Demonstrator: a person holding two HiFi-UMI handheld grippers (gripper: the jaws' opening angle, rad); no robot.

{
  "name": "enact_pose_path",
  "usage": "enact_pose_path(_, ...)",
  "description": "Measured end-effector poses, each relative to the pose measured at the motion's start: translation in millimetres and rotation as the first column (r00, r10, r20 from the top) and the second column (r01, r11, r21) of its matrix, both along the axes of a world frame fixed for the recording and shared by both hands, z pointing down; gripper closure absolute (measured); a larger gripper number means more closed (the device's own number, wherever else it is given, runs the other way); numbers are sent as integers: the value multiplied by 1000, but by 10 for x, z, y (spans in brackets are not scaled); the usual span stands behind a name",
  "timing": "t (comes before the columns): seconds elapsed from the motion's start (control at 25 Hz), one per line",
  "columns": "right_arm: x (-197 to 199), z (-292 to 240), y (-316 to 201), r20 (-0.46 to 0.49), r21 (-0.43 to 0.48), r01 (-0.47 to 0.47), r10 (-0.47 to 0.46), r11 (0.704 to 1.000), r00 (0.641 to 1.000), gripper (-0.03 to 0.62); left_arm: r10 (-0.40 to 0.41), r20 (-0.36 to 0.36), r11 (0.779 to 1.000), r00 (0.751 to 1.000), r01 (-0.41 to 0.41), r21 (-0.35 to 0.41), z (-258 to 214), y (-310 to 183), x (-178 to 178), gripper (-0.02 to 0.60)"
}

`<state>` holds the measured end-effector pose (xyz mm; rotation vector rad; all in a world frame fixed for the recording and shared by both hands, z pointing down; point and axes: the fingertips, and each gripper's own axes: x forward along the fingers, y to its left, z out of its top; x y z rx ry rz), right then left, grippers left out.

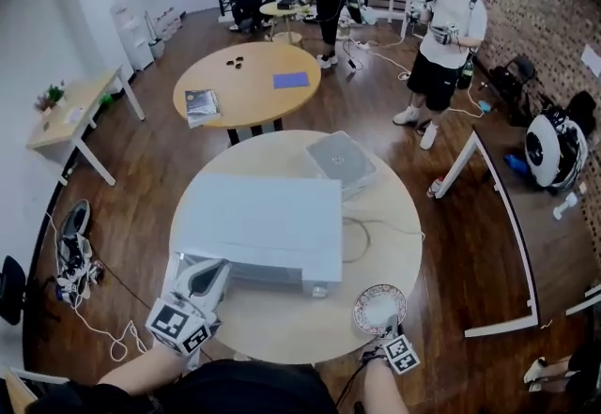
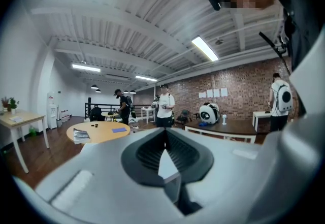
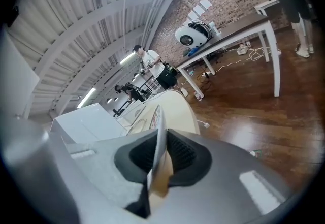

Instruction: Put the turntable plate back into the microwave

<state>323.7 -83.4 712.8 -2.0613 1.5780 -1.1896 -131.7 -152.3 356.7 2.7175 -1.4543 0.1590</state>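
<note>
The white microwave (image 1: 258, 224) stands in the middle of the round table (image 1: 394, 215), its front towards me. The turntable plate (image 1: 378, 307), round with a patterned rim, is at the table's near right edge. My right gripper (image 1: 388, 324) is shut on its near rim. In the right gripper view the plate (image 3: 158, 124) runs edge-on between the black pads (image 3: 183, 154), tilted, with the microwave (image 3: 94, 121) to its left. My left gripper (image 1: 208, 273) hangs at the microwave's front left corner; in its own view the left gripper (image 2: 165, 134) has its pads met at the tips around nothing.
A grey flat device (image 1: 340, 159) and a loose cable (image 1: 362, 236) lie on the table behind and right of the microwave. A second round table (image 1: 246, 84) stands further back. People stand at the back of the room; a long white desk (image 1: 498, 215) is at the right.
</note>
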Motion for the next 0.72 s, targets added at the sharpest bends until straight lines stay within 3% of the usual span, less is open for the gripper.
enact_pose_path(0.36, -36, -147, -90, 47, 60, -68, 65, 996, 997, 565, -35, -53, 999, 998, 36, 21, -4, 41, -377, 578)
enact_pose_path(0.48, -79, -150, -372, 74, 44, -102, 99, 994, 992, 566, -90, -101, 994, 991, 96, 52, -49, 32, -599, 577)
enact_pose_path(0.56, -167, -221, -521, 102, 82, -97, 89, 992, 991, 565, -124, -130, 990, 984, 131, 52, -113, 60, -746, 577)
enact_pose_path(0.72, -264, -555, -193, 168, 117, -178, 158, 977, 973, 565, -87, -131, 996, 988, 90, 15, -188, 109, -823, 577)
